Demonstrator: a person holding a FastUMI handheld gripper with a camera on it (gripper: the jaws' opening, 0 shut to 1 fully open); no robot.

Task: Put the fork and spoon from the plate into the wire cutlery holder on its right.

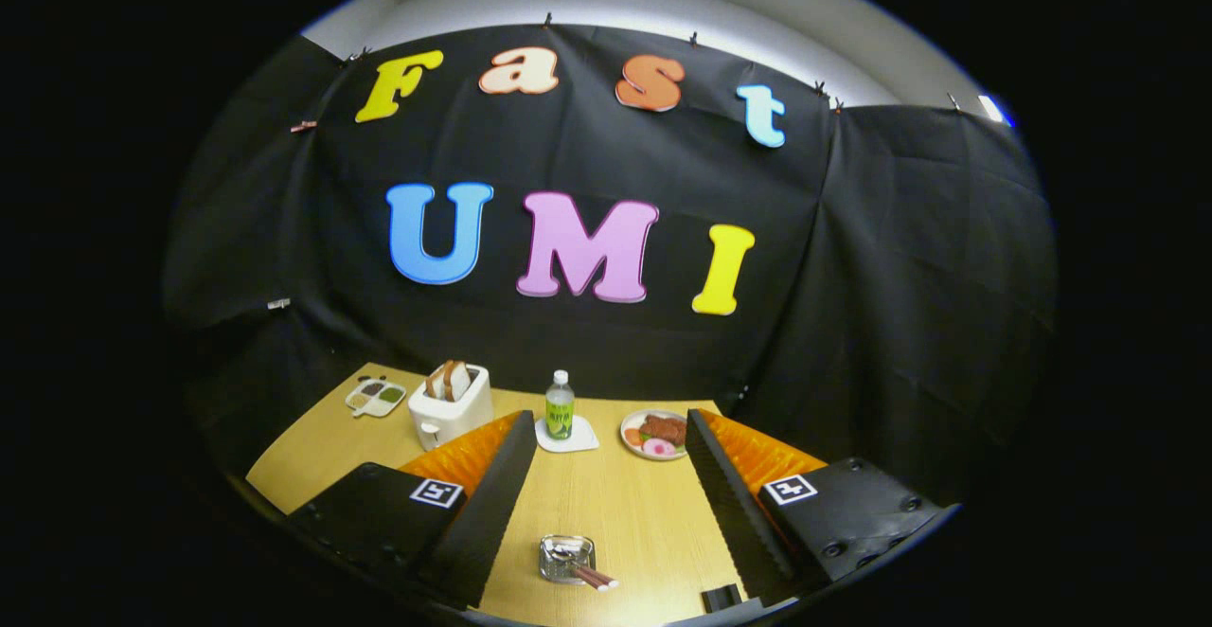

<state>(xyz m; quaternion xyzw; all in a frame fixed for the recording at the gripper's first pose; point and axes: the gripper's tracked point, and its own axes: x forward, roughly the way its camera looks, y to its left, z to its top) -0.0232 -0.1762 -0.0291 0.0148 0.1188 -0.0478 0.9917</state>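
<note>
You stood in a staged recording booth: black cloth wall [587, 343] clipped up at twelve o'clock, props like a toaster [451, 406] on a wooden desk [615, 504].

Tool [606, 428] fingers wide apart, empty, above the table.

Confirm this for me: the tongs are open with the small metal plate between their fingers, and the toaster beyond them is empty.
One thing is wrong: the toaster is not empty; the gripper view shows slices of bread standing in its slots. The rest holds: the tongs are open, with the small metal plate lying between their fingers.
</note>
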